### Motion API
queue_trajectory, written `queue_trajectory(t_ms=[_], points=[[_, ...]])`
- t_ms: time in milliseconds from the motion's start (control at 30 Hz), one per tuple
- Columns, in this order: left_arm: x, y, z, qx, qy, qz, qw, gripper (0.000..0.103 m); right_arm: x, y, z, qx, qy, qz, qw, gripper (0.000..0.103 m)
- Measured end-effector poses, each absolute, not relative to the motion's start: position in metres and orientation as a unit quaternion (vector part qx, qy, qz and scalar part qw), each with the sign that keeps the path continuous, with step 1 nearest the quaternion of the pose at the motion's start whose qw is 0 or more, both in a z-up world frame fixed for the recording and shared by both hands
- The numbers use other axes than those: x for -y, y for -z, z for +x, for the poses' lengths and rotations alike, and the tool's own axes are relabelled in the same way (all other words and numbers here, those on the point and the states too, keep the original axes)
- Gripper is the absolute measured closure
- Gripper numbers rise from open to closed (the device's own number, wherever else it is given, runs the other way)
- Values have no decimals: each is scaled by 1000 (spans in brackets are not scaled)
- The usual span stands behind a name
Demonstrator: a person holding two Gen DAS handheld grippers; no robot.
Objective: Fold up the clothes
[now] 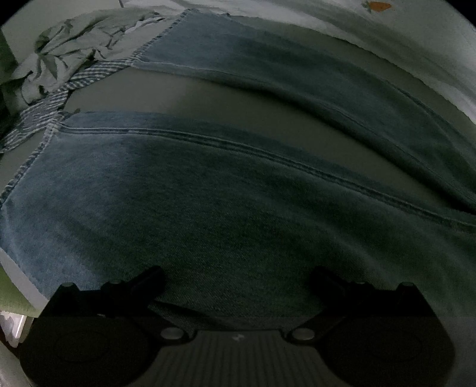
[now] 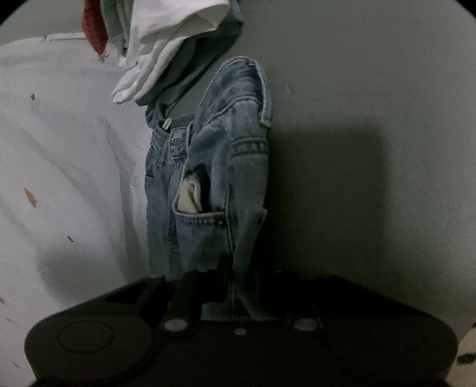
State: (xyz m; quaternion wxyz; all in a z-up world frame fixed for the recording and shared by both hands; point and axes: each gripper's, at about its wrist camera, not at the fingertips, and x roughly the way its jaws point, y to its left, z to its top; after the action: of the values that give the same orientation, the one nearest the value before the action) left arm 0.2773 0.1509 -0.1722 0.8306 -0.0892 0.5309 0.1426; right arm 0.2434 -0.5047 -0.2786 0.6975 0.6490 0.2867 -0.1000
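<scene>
Nearest the left wrist camera: left claw (image 1: 236,278), both black fingers spread wide apart, hanging over denim with nothing pinched between them. Directly under it lies one leg of the jeans (image 1: 184,208), flat, blue-grey, a double-stitched seam running across it. Beyond that leg a strip of bare grey-green surface (image 1: 166,95) shows, then the second leg, also flat; both legs end at the left in frayed, pale hems. Whether this surface is a bed or a worktop cannot be told. Past the hems, at the upper left, sits a crumpled pale green garment (image 1: 74,50) with a striped blue-and-white cloth (image 1: 59,95) running beside it. Far edge: white fabric with small carrot prints (image 1: 401,38).

Nearest the right wrist camera: right claw (image 2: 235,285), fingers drawn close and clamped on a fold at the waist end of the jeans, which rises in a bunched column from the claw. A pale pocket lining (image 2: 190,196) pokes out of a pocket partway up. Left of the denim spreads the white carrot-print fabric. Right of it the plain grey surface carries a broad dark shadow. Farthest, at the top: a heap of clothes, white garment (image 2: 160,56) over a grey-green one, red cloth (image 2: 95,26) alongside.
</scene>
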Motion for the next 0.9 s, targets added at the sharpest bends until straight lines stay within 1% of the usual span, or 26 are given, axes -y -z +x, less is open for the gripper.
queue_trajectory(t_ms=[233,367,433,500,600,667,733,767,833,867,900], points=[[-167,170,279,-542,-93,-96,829,0,504,273,250,-302,133,639,695,89],[-205,165,271,-526,-47,-185,829,1,495,266,254,-306,165,618,705,90],[-229,163,262,-513,-34,-240,823,7,491,265,253,-303,181,616,704,90],[-251,160,251,-497,-28,-281,821,10,490,264,252,-301,195,616,701,90],[-282,151,232,-464,-23,-304,832,15,490,261,254,-303,205,606,707,90],[-303,147,220,-442,-27,-308,842,21,490,262,252,-297,207,604,710,90],[-325,149,210,-423,-31,-332,843,35,490,264,249,-287,211,611,707,90],[-335,151,206,-414,-37,-347,841,39,489,265,248,-283,213,613,706,90],[-353,156,197,-397,-60,-368,839,53,487,265,245,-276,217,614,706,90],[-362,158,194,-388,-74,-372,840,58,486,265,244,-274,220,612,708,90],[-370,161,191,-381,-89,-374,841,69,485,264,245,-272,222,610,710,90]])
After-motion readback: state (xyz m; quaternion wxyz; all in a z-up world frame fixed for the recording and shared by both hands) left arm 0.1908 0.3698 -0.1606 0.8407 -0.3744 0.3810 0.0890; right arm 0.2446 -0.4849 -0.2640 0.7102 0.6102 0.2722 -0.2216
